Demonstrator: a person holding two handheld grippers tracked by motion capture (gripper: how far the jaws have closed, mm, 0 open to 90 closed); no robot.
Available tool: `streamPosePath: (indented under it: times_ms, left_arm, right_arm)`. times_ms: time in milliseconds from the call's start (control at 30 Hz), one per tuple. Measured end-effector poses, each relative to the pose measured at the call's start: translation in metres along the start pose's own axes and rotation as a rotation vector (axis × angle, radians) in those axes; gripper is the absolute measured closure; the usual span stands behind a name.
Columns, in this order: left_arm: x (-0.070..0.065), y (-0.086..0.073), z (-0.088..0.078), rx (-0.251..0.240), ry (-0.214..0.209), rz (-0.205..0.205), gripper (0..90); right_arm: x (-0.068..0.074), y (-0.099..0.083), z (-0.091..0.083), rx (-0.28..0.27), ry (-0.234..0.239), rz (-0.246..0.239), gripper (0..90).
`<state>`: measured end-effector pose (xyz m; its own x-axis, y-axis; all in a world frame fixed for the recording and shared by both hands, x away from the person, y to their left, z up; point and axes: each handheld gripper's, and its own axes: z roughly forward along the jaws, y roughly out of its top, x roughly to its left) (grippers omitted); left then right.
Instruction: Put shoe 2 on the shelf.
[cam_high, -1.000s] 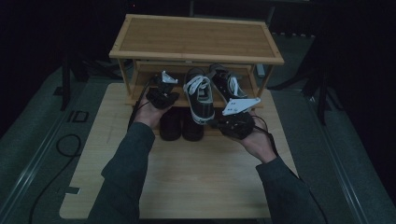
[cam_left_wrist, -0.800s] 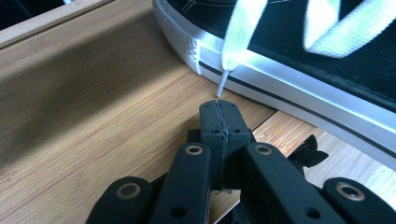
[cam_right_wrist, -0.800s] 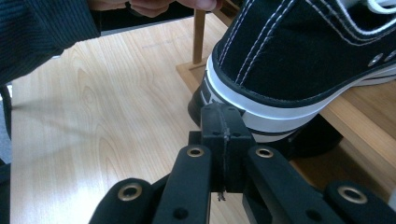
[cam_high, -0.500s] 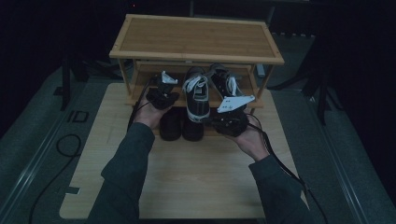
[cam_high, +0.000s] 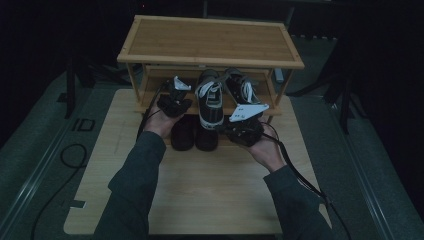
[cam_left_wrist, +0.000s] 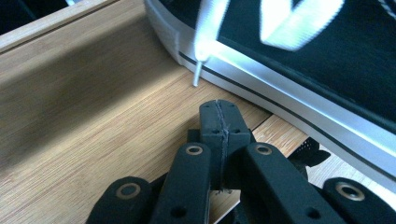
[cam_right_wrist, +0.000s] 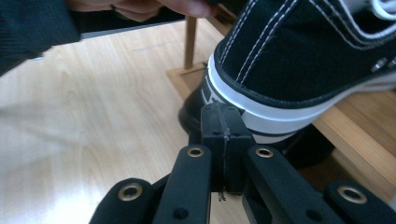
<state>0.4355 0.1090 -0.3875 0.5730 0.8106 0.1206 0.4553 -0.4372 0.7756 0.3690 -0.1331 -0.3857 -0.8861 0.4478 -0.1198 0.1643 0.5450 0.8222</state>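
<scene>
A black canvas sneaker (cam_high: 210, 100) with white laces lies on the lower shelf of a wooden shoe rack (cam_high: 210, 40), its heel jutting over the front edge. A second matching sneaker (cam_high: 240, 86) sits to its right. My left gripper (cam_high: 176, 97) is shut and empty just left of the middle sneaker. In the left gripper view its tips (cam_left_wrist: 219, 116) hover over the shelf board beside the white sole (cam_left_wrist: 289, 107) and a dangling lace end (cam_left_wrist: 200, 65). My right gripper (cam_high: 229, 128) is shut and empty, with its tips (cam_right_wrist: 223, 122) right at the sneaker's heel (cam_right_wrist: 289, 60).
Two dark shoes (cam_high: 183, 133) (cam_high: 205, 138) stand on the wooden board under the shelf's front edge, one of them (cam_right_wrist: 194, 112) just beyond the right jaws. The rack's leg (cam_right_wrist: 189, 42) stands behind. The board (cam_high: 210, 190) stretches toward the person.
The right gripper has edged slightly left toward the sneaker's heel. The left gripper and the shoes have stayed where they were.
</scene>
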Motion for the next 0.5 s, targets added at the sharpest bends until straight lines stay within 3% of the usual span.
streamPosePath:
  times_ms: [500]
  left_arm:
    - [0.0004,-0.0002,-0.0001,-0.002,-0.003,-0.007,90.0]
  right_arm:
    - [-0.0016,0.0052,0.0075,-0.017,-0.012,-0.006,90.0]
